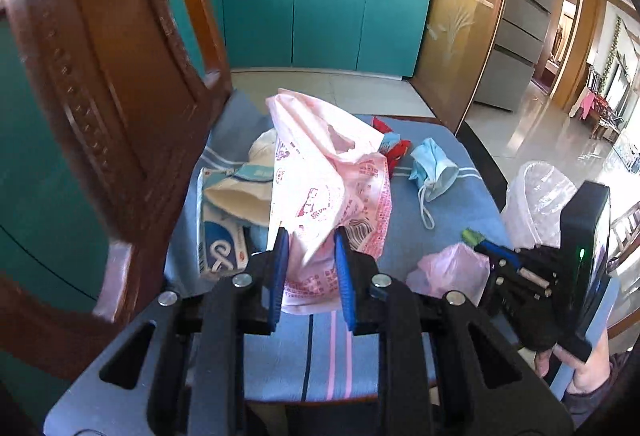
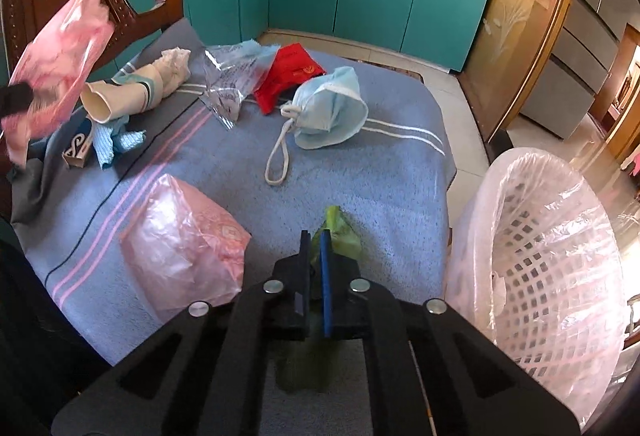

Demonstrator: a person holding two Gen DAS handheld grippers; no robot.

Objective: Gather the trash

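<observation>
My left gripper (image 1: 310, 242) is shut on a pink printed plastic bag (image 1: 332, 188), which hangs lifted above the blue towel (image 1: 460, 204). The same bag (image 2: 60, 68) shows raised at the left edge of the right wrist view. My right gripper (image 2: 316, 240) is shut on a small green wrapper (image 2: 340, 228) lying on the towel (image 2: 340, 172) near its right edge. In the left wrist view the right gripper (image 1: 486, 242) sits low at the right, beside a crumpled pink bag (image 1: 452, 272). A white bin (image 2: 536, 252) lined with clear plastic stands right of the towel.
On the towel lie a blue face mask (image 2: 332, 108), a red wrapper (image 2: 292, 76), a clear printed bag (image 2: 232, 76), a paper cup (image 2: 120, 96), a small box (image 2: 78, 150) and another pink bag (image 2: 184, 248). A wooden chair back (image 1: 100, 76) stands close at the left. Teal cabinets (image 1: 328, 16) line the back.
</observation>
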